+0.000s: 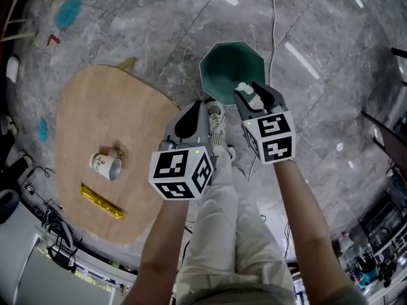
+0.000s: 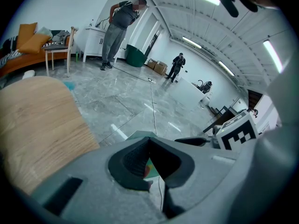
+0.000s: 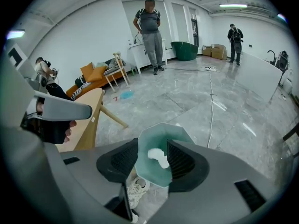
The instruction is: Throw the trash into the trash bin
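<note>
A green octagonal trash bin [image 1: 222, 68] stands on the grey floor ahead of my feet. My right gripper [image 1: 251, 91] hangs over its near rim. A small white crumpled piece of trash [image 1: 245, 89] lies between the parted jaws. In the right gripper view the white piece [image 3: 159, 157] sits loose near the right pad, with the bin's inside [image 3: 156, 136] straight below. My left gripper [image 1: 194, 116] hovers beside the bin's near left edge. Its fingertips meet and I see nothing held in my left gripper [image 2: 149, 160]. A sliver of the bin [image 2: 136, 133] shows past it.
A round wooden table [image 1: 95, 119] stands to the left with a tipped mug [image 1: 106, 164] and a gold wrapper [image 1: 102, 201] on it. A white cable [image 1: 274, 18] runs across the floor behind the bin. My shoe [image 1: 216, 122] is beside the bin. People stand far off [image 3: 150, 31].
</note>
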